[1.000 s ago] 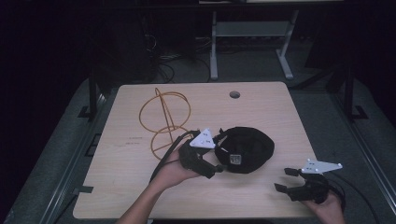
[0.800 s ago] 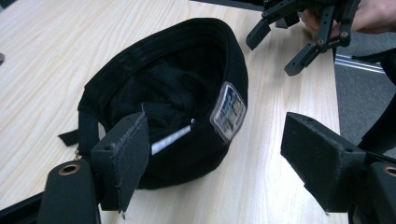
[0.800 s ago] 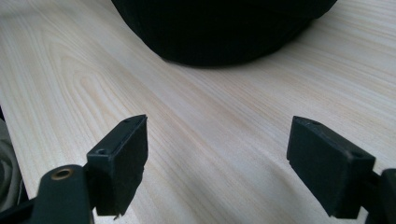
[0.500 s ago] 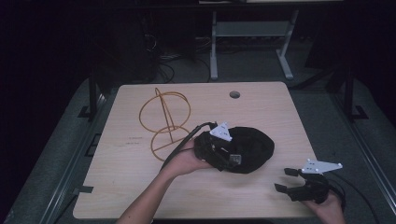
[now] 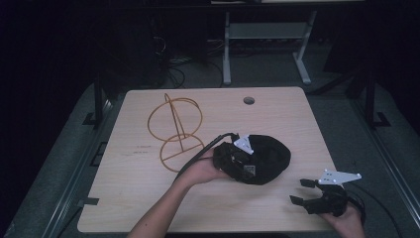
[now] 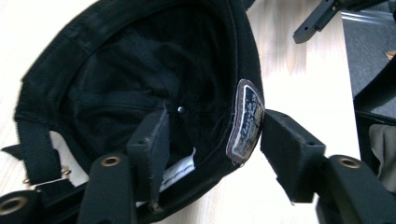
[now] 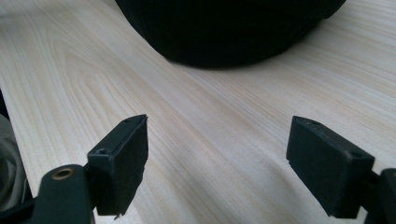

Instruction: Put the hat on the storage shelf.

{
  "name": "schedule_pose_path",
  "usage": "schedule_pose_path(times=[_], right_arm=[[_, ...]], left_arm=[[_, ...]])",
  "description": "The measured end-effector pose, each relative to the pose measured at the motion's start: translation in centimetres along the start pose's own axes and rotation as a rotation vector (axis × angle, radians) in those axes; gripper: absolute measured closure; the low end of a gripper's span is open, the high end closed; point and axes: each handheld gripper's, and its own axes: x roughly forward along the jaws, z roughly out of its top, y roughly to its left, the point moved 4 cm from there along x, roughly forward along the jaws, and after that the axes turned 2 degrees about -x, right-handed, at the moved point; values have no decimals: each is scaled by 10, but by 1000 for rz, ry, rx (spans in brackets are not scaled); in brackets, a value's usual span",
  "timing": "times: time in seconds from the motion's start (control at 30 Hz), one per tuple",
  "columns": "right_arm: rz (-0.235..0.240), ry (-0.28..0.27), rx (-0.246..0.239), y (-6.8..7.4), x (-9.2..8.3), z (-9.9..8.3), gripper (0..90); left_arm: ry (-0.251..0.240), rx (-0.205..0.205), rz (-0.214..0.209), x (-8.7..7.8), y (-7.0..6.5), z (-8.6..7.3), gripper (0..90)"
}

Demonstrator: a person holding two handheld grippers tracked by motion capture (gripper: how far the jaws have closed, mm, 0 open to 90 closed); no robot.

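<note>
Jaws of the left gripper have just been closing astride the black cap's front rim, patch between them, not yet pinched, presumably to lift it. Cap lies mid-worktop. Right gripper waits apart, wide open, empty.

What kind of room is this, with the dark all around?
Probably a lab or workshop set up for recording, not a home. A plain wooden table stands on grey floor, cables tangle behind it near a metal desk frame, and the person works with tongs.
</note>
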Motion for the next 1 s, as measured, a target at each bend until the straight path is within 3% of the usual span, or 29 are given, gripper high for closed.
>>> schedule_pose_path(times=[0.2,0.53,0.73,1.0], right_arm=[[0,8,-6,2,1,0,202],[-14,-3,2,1,0,0,196],[-22,-52,16,3,-4,5,185],[-19,-111,7,8,-6,13,179]], left_arm=[[11,14,-23,5,-3,0,483],[15,74,-83,9,-13,6,768],[-14,49,-90,6,-11,15,789],[-108,6,-91,-12,-8,28,794]])
